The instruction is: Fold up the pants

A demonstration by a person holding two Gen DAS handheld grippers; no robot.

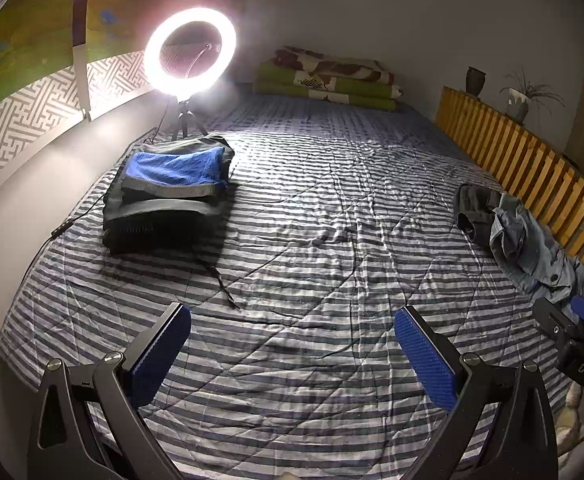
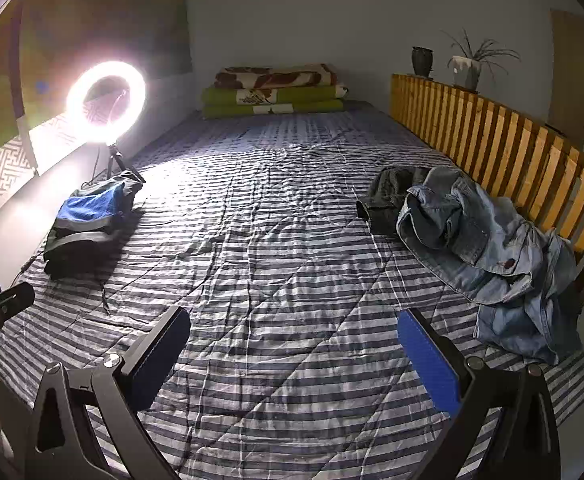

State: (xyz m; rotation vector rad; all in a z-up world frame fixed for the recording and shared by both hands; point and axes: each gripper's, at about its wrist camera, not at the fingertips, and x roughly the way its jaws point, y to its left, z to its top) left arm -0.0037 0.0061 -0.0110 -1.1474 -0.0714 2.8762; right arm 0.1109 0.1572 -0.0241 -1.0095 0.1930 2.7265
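Left gripper (image 1: 292, 340) wide, empty, over bed's near edge | right gripper (image 2: 293, 340) wide, empty | crumpled jeans (image 2: 491, 248) at bed's (image 2: 276, 248) right edge by wooden rail (image 2: 511, 148) | folded stack (image 1: 168, 196) near left edge

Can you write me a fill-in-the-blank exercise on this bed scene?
1. The jaws of the left gripper and the right gripper are both ____.
2. The unfolded jeans lie beside the ____ slatted rail.
3. The folded stack has a ____ garment on top.
4. The bedcover pattern is ____.

Missing words: open; wooden; blue; striped
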